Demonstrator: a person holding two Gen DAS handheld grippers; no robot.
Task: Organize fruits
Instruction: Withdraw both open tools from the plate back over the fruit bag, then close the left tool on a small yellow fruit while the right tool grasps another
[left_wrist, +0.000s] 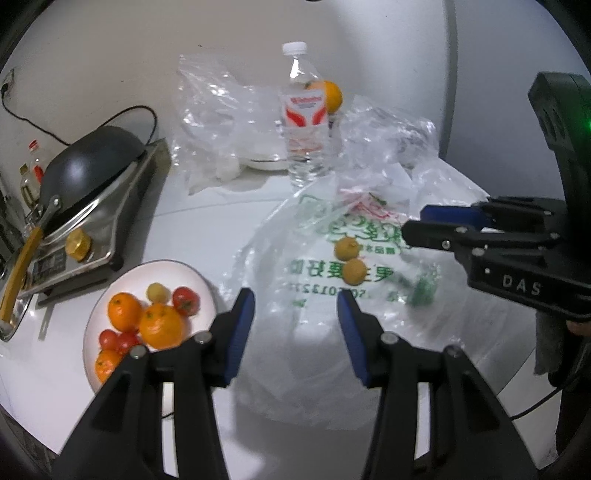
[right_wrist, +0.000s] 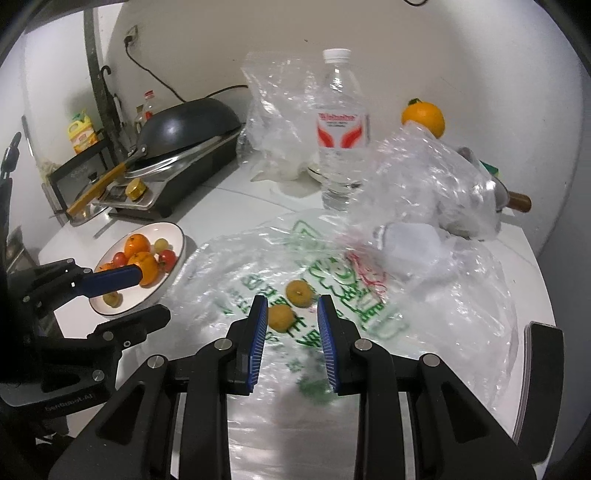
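Hanging empty, the right gripper (right_wrist: 291, 328) has its fingers a little apart, and the left gripper (left_wrist: 295, 325) is spread wider. Two small oranges (right_wrist: 291, 306) lie on the slippery plastic bag (right_wrist: 369, 314), near the plate (right_wrist: 177, 236). They look light and squashy; pinch one gently round its middle.

The white countertop (right_wrist: 236, 199) carries a plate (right_wrist: 177, 236) of fruit at the left, near a stove (right_wrist: 192, 166). A printed plastic bag (right_wrist: 229, 266) spreads across the middle; a water bottle (right_wrist: 340, 125) stands farther back.
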